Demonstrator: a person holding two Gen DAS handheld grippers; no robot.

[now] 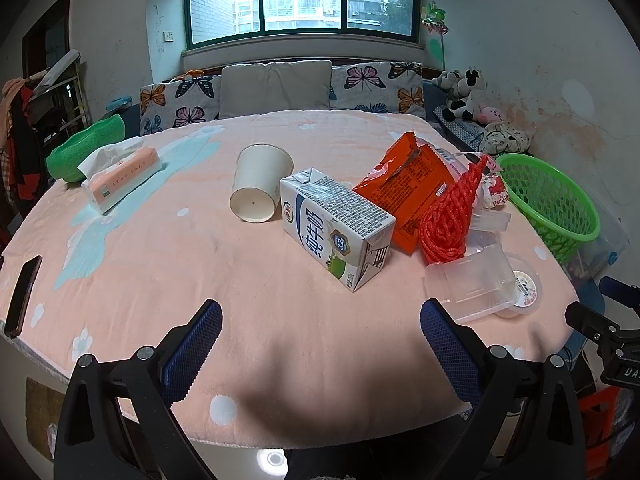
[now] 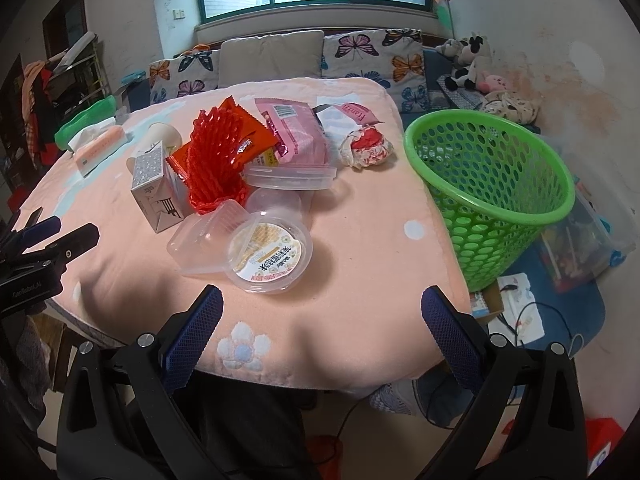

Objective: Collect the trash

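Right wrist: one basket (image 2: 490, 184) | one carton (image 2: 154, 184) | one cup (image 2: 162, 133)

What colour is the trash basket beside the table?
Bright green basket, perforated with round holes; clearest in the right wrist view.

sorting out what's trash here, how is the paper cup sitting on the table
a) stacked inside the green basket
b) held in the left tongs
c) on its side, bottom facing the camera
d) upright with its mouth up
c: in the left wrist view the paper cup lies tipped on the pink table cover with its round bottom toward the camera, left of the milk carton; the green basket holds nothing visible, and the left tongs are open and empty.
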